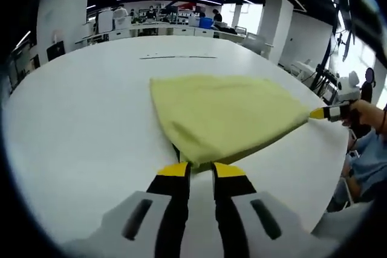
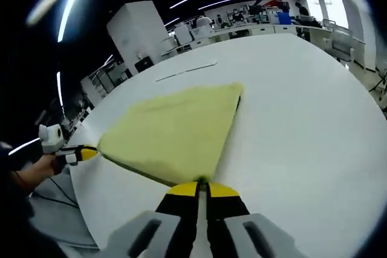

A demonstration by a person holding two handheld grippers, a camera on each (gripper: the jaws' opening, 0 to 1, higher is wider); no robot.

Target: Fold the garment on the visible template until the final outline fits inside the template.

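Ahead of my left gripper (image 1: pixel 201 170), the garment (image 1: pixel 227 116) covers any template on the worktop (image 1: pixel 78 125). The distant desks (image 1: pixel 163 25) blur together.

We saw that the garment (image 1: pixel 227 116) was a soft yellow cloth, matt, with a fine and slightly rough weave. The table (image 1: pixel 78 125) under the garment had a smooth white surface with a faint sheen. The left gripper (image 1: pixel 201 168), at the near corner of the garment, had pale grey bodies that looked like matt plastic, black inner faces and yellow tips. The right gripper (image 2: pixel 201 187), at another corner of the garment, looked the same: grey plastic, black and yellow.
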